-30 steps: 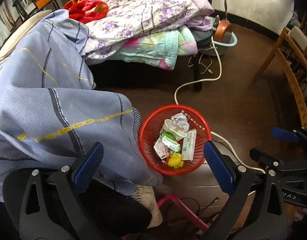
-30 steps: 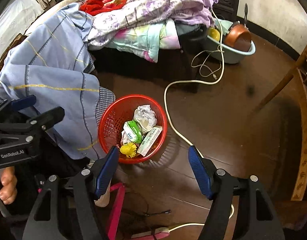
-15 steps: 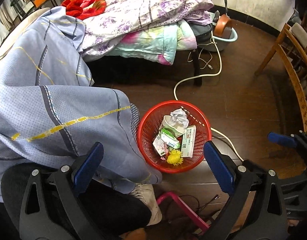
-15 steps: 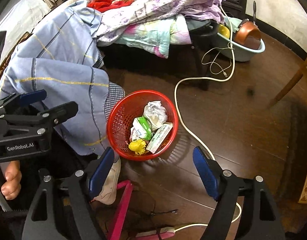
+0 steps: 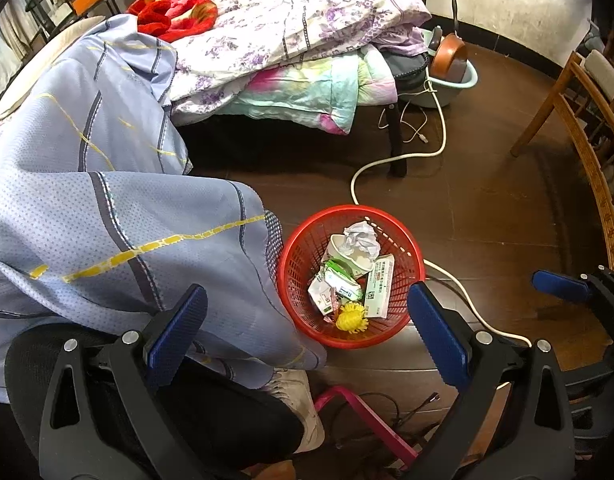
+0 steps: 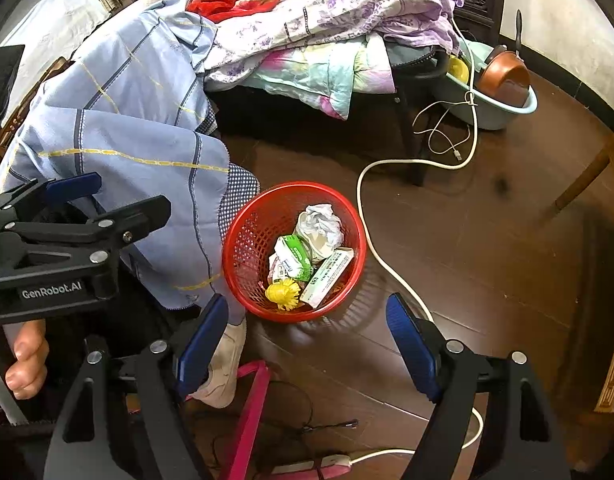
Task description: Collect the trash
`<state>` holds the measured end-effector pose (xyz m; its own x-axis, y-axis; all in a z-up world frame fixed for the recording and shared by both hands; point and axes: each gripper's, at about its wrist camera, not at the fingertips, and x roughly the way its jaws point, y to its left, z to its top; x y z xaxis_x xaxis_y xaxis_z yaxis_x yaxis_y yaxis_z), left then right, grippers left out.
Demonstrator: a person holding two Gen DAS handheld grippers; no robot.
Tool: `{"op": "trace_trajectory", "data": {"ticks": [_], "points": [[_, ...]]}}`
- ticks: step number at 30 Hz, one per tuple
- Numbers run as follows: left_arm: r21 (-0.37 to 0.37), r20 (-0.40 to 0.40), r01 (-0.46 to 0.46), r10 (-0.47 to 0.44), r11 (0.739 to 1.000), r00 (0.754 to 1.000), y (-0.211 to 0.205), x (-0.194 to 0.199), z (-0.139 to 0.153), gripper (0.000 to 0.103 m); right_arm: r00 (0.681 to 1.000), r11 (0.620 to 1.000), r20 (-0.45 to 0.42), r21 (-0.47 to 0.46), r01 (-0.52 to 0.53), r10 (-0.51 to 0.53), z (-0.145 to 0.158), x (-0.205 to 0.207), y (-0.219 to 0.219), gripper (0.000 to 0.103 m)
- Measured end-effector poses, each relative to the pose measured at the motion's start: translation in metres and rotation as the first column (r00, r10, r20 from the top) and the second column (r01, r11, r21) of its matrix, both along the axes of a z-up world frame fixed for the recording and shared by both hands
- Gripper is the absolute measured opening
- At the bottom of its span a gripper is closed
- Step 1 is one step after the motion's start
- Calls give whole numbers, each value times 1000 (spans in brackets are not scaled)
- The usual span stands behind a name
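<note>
Both claws hang wide and empty above the red basket (image 5: 349, 276). The right claw (image 6: 307, 328) has just been opening, nothing between its jaws; the left claw (image 5: 307, 328) matches it. Wrappers and crumpled paper (image 6: 321, 224) fill the basket.

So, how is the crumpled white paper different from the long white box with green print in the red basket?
The crumpled white paper is wrinkled into an irregular ball, while the long white box keeps flat sides and straight edges. The paper looks plain white; the box carries green print. The paper lies at the far side of the red basket, the box nearer the camera, leaning against the wall. Both are mostly white and lie inside the basket.
</note>
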<state>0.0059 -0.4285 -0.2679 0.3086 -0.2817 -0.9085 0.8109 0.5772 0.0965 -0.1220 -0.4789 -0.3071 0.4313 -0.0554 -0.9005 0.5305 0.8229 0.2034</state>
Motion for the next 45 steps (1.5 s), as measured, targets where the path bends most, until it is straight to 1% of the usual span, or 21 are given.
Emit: {"op": "trace_trajectory", "data": {"ticks": [45], "points": [[3,4,-1,1,1000,1000,-1,0,0,96,1000,1000,8,-1,-4,4,4,6,2,80]]}}
